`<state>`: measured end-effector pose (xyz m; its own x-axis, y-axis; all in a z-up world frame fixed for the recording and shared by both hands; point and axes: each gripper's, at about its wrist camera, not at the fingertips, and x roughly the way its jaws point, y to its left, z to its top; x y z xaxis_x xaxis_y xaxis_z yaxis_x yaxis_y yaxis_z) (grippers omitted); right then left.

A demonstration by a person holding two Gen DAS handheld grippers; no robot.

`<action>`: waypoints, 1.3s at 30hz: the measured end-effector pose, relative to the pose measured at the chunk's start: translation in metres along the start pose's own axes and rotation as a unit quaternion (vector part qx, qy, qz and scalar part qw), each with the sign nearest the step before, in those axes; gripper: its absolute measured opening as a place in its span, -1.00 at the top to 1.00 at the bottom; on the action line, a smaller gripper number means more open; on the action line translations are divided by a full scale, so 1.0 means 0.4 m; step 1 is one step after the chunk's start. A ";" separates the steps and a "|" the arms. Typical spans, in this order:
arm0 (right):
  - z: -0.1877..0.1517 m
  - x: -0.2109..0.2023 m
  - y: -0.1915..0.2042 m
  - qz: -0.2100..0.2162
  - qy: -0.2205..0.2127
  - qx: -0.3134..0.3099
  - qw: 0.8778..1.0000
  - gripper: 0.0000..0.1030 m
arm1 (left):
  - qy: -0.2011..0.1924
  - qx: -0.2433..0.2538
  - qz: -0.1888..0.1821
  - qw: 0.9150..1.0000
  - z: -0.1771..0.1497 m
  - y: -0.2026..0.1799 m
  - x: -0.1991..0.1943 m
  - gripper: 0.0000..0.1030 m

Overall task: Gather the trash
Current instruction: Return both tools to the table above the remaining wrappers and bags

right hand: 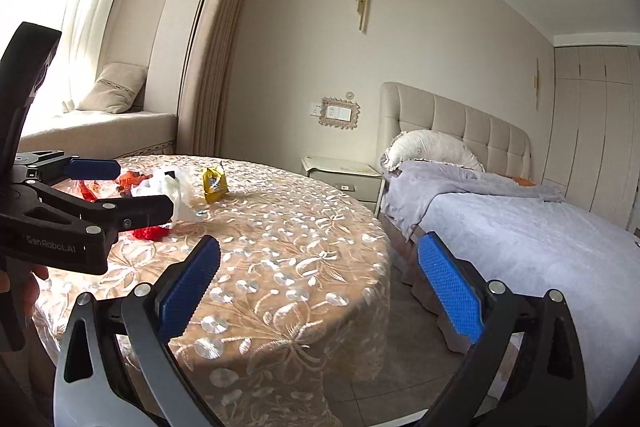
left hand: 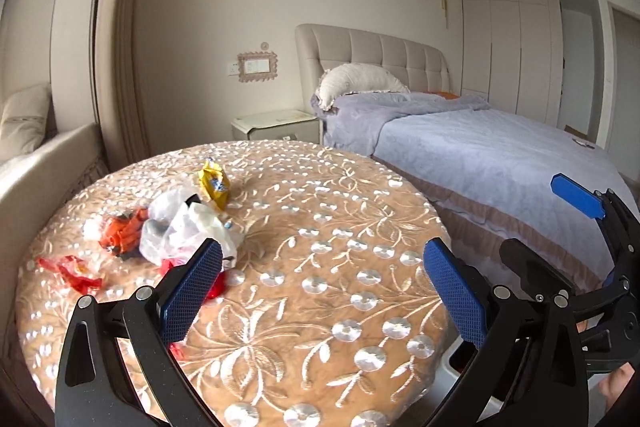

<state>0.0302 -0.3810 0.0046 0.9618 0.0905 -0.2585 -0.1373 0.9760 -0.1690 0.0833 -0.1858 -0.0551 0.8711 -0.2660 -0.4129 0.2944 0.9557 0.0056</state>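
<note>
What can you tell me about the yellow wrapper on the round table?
The yellow wrapper is a crumpled snack packet, glossy like foil or plastic, with a blue and white print on its face. It stands half upright and creased on the embroidered tablecloth, at the far edge of the litter pile, just behind the clear plastic bag. Whether the two touch is unclear. Neither tool is near it.
</note>
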 end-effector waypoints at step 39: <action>0.206 0.332 0.515 0.178 -0.002 -0.065 0.982 -0.92 | 0.061 -0.127 0.170 0.975 -0.068 0.639 0.025 -0.92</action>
<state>0.1490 -0.1514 0.0138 0.8482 0.4222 -0.3199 -0.4937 0.8490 -0.1884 0.1566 0.0594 -0.0826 0.8435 0.0744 -0.5319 -0.1243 0.9905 -0.0586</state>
